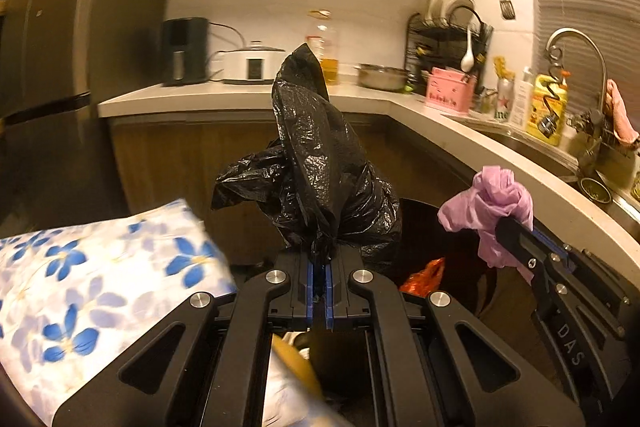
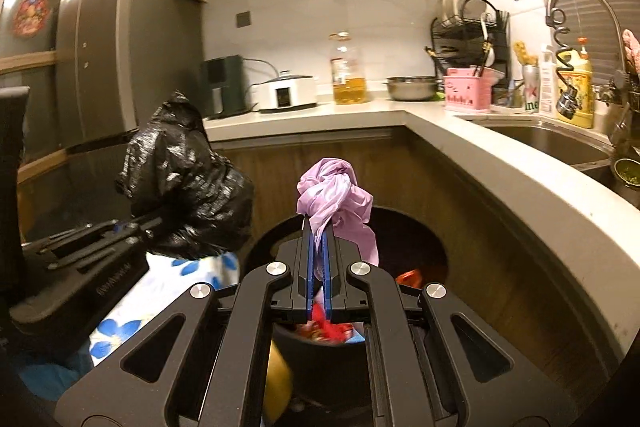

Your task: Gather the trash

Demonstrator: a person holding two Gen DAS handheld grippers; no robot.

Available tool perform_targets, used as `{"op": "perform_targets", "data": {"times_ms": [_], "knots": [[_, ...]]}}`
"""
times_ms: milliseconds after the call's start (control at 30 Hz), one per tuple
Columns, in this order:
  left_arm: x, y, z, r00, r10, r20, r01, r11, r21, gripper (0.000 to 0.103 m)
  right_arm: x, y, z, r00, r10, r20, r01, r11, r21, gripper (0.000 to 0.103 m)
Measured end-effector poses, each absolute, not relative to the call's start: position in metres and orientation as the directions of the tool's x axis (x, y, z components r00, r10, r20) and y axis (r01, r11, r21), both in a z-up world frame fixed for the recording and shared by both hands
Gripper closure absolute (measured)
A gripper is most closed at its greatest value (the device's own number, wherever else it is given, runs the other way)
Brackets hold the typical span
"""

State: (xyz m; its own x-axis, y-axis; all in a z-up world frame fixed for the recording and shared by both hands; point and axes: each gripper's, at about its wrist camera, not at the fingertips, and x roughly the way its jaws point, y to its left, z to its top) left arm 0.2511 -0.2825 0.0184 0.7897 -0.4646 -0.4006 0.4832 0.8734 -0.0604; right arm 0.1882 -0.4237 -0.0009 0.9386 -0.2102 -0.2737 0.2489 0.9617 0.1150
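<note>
My left gripper (image 1: 319, 259) is shut on the gathered neck of a black trash bag (image 1: 316, 163), which bunches up above its blue pads. In the right wrist view the same black trash bag (image 2: 188, 183) shows at the left beside the left gripper's body. My right gripper (image 2: 319, 239) is shut on a crumpled purple plastic bag (image 2: 334, 203); the left wrist view shows that purple bag (image 1: 490, 205) pinched at the right gripper (image 1: 510, 227). Below both grippers stands a dark round bin (image 2: 424, 239) with red trash (image 1: 424, 275) inside it.
A white cloth with blue flowers (image 1: 92, 279) lies low on the left. A pale L-shaped counter (image 1: 420, 111) carries a cooker (image 1: 252, 65), an oil bottle (image 2: 349, 71), a steel bowl (image 2: 412, 87) and a dish rack (image 2: 470, 27). Sink and tap (image 2: 576, 11) right, fridge (image 2: 112, 39) left.
</note>
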Motion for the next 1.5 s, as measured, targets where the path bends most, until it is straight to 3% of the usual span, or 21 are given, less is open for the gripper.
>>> {"op": "perform_targets", "data": {"times_ms": [533, 600, 667, 733, 867, 967, 1067, 1133, 1300, 1500], "knots": [[0.279, -0.33, -0.01, 0.739, -0.488, -0.464, 0.536, 0.843, -0.031, 0.095, 0.214, -0.464, -0.015, 0.935, -0.184, -0.302, 0.245, 0.954, 0.176, 0.098], [0.281, -0.332, -0.012, 0.737, -0.484, -0.471, 0.537, 0.843, -0.027, 0.088, 0.215, -0.465, -0.017, 0.933, -0.188, -0.306, 0.25, 0.952, 0.175, 0.098], [0.282, -0.331, -0.014, 0.737, -0.486, -0.47, 0.538, 0.842, -0.026, 0.068, 0.218, -0.468, -0.019, 0.93, -0.189, -0.316, 0.254, 0.95, 0.18, 0.097], [0.281, -0.331, -0.015, 0.739, -0.487, -0.466, 0.54, 0.841, -0.022, 0.058, 0.221, -0.468, -0.022, 0.925, -0.187, -0.331, 0.258, 0.948, 0.185, 0.096], [0.282, -0.325, -0.015, 0.757, -0.465, -0.459, 0.52, 0.854, -0.007, 0.038, 0.225, -0.472, -0.025, 0.918, -0.179, -0.353, 0.26, 0.945, 0.197, 0.081], [0.283, -0.312, -0.015, 0.769, -0.447, -0.457, 0.488, 0.872, -0.032, 0.027, 0.225, -0.472, -0.026, 0.917, -0.178, -0.357, 0.26, 0.945, 0.197, 0.068], [0.283, -0.297, -0.014, 0.784, -0.416, -0.461, 0.449, 0.892, -0.042, 0.018, 0.223, -0.472, -0.028, 0.914, -0.178, -0.365, 0.263, 0.944, 0.198, 0.062], [0.281, -0.285, -0.014, 0.795, -0.388, -0.466, 0.415, 0.909, -0.05, 0.016, 0.22, -0.47, -0.027, 0.911, -0.183, -0.37, 0.27, 0.942, 0.199, 0.055], [0.27, -0.26, -0.012, 0.818, -0.331, -0.47, 0.352, 0.935, -0.046, 0.008, 0.208, -0.458, -0.026, 0.9, -0.202, -0.387, 0.286, 0.942, 0.174, 0.024], [0.242, -0.226, -0.009, 0.845, -0.264, -0.466, 0.29, 0.957, -0.015, 0.006, 0.187, -0.433, -0.021, 0.878, -0.237, -0.417, 0.319, 0.937, 0.14, 0.012]]}}
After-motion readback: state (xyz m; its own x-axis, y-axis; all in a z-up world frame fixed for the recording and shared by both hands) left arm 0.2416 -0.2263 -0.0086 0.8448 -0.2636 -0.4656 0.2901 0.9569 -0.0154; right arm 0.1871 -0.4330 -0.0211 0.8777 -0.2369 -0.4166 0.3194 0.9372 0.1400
